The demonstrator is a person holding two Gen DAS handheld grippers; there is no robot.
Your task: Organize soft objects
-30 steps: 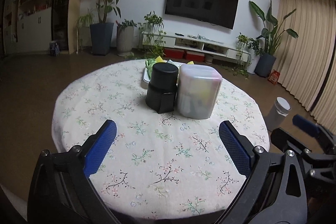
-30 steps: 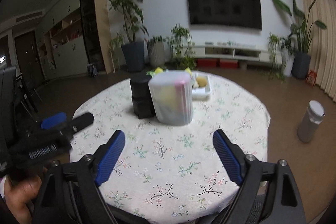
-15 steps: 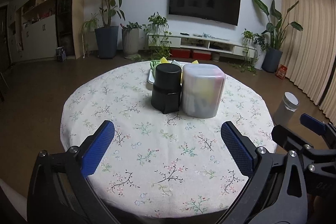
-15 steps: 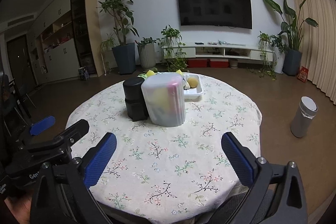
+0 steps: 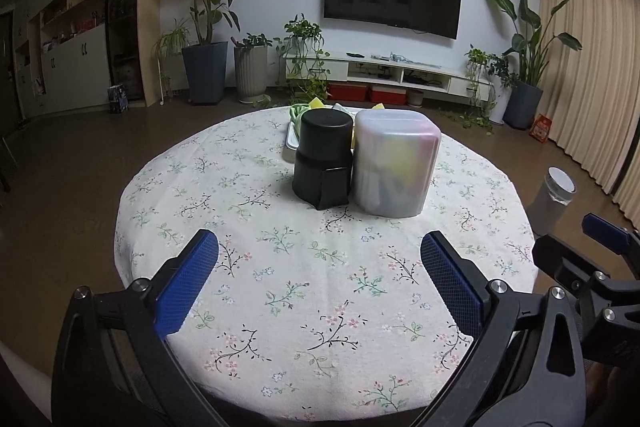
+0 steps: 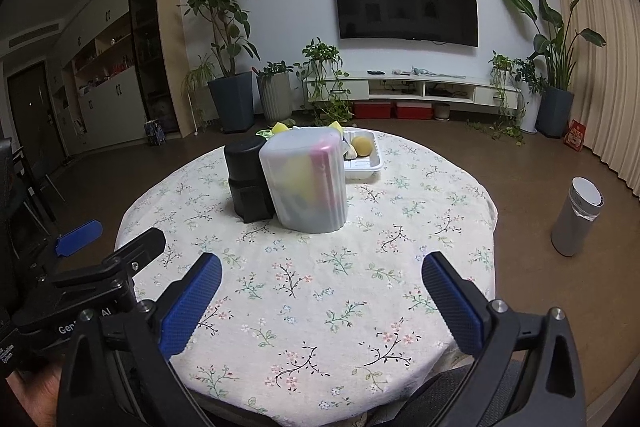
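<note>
Here, both tongs are hanging released and empty — the left tongs [image 5: 319, 255] and right tongs [image 6: 322, 277] in the lower frame. The translucent container [image 6: 305, 179] is standing upright at centre, straight ahead on the surface [image 6: 320, 287], well apart — neither hand clearly nearer.

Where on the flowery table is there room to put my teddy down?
The near half of the tablecloth is bare, from the black container and frosted container forward to both open grippers. The cloth on either side is bare too. Behind the containers it is crowded: the white tray sits there.
</note>
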